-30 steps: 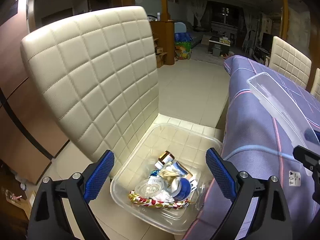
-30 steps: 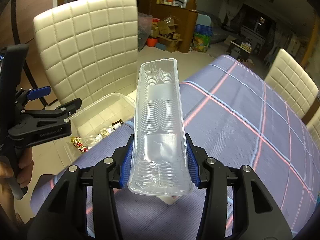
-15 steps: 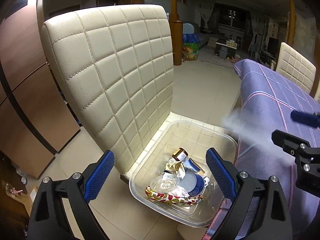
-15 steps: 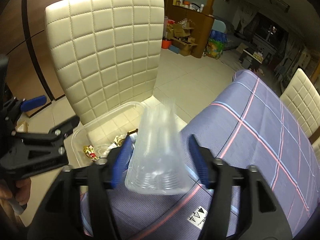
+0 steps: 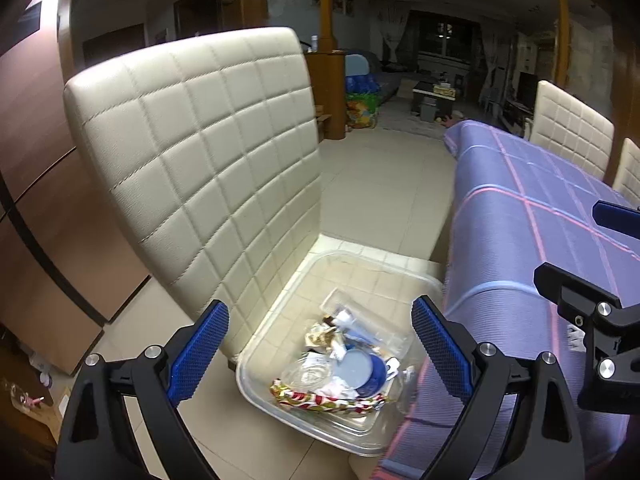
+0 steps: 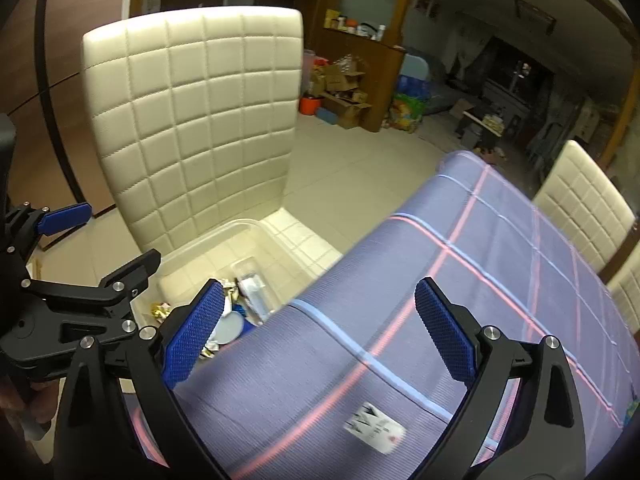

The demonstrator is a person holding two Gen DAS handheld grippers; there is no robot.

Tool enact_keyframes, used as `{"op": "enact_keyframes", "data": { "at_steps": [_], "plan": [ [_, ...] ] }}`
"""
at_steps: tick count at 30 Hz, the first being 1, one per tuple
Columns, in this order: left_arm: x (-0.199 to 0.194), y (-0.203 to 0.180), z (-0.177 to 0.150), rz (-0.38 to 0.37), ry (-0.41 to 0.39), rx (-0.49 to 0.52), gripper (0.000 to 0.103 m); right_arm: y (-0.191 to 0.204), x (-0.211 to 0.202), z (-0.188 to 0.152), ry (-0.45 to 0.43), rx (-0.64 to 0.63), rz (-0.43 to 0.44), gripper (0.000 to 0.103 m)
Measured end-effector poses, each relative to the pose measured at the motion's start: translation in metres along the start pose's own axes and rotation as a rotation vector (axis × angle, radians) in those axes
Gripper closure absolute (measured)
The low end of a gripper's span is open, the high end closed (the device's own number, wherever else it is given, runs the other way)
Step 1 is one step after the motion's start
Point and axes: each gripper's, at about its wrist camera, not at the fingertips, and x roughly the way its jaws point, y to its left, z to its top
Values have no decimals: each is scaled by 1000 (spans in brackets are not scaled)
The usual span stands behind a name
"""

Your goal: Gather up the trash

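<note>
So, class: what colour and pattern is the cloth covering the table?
The tablecloth is purple-blue with a large check of pink and pale blue lines; the right wrist view shows it best.

Bin [image 6: 192, 252] near corner hidden behind tablecloth [image 6: 360, 340], trash [image 5: 340, 364] jumbled, label [image 6: 376, 426] print blurred

we hold our left gripper [image 5: 320, 352] angled downward, its two blue-padded fingers [image 5: 198, 354] spread wide with nothing pressed between them. our right gripper [image 6: 316, 330] is tilted down at much the same slant, and its jaws have just been opening; they now stand wide apart, the blue pads [image 6: 444, 330] clear of anything, nothing between them. in the right wrist view the left gripper sits off to the left side, near our right one, and part of the hand [image 6: 28, 404] gripping its handle shows at the lower left edge.
</note>
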Motion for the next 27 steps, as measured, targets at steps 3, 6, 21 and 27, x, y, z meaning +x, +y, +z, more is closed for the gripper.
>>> {"op": "enact_keyframes", "data": {
  "at_steps": [3, 6, 21, 27],
  "plan": [
    [-10, -12, 3, -21, -16, 10, 12, -15, -13, -4, -11, 37, -17, 5],
    [-22, -27, 6, -48, -35, 20, 12, -32, -25, -9, -17, 79, -34, 4],
    [-77, -81, 8, -158, -93, 46, 12, -83, -99, -47, -28, 239, -194, 4],
    [-112, -95, 4, -132, -99, 77, 12, -89, -132, -61, -32, 291, -186, 4]
  ]
}}
